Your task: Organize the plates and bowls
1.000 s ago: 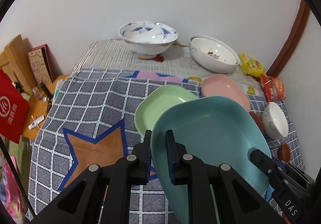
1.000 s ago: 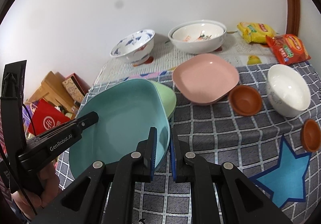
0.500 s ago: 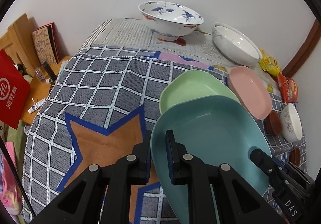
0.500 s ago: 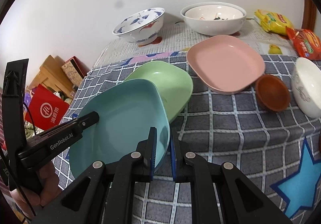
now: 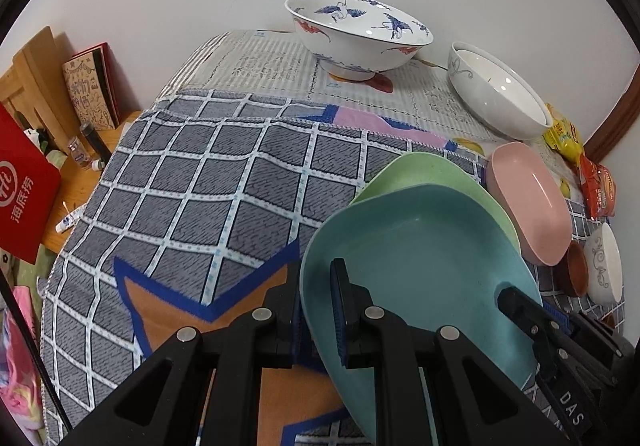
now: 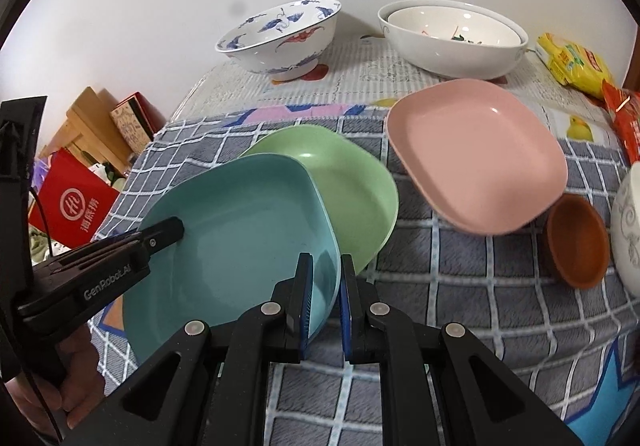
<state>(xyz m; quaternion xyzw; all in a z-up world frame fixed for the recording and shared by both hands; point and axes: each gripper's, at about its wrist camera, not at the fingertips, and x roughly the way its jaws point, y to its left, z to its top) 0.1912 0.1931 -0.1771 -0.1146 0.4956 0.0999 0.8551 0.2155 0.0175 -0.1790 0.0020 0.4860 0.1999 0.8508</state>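
Jaws: the left gripper is clamped on the near-left rim of the teal plate; the right gripper is clamped on the opposite rim of that plate, so both hold it between them
Teal plate: held tilted above the checked cloth on the tabletop, its far edge overlapping the green plate; whether the two touch I cannot tell
Step in hand: judged to be lowering the teal plate into the green one to start a stack
Doing it well: bring both grippers down evenly so the plate levels out; centre it over the green plate before letting go; release both sides together, since one side alone would let it tip or slide off the rim
Pink plate: just to the right of the green one, near enough that a swing of the right gripper could knock it
Brown bowl: small, just beside the pink plate; a white bowl next to it
Large bowls: a blue-patterned bowl and a wide white bowl stand at the far end by the wall, well apart from the stack
Snack packets: at the far right, out of the way
In the way: nothing lies inside the green plate; the cloth around it is bare
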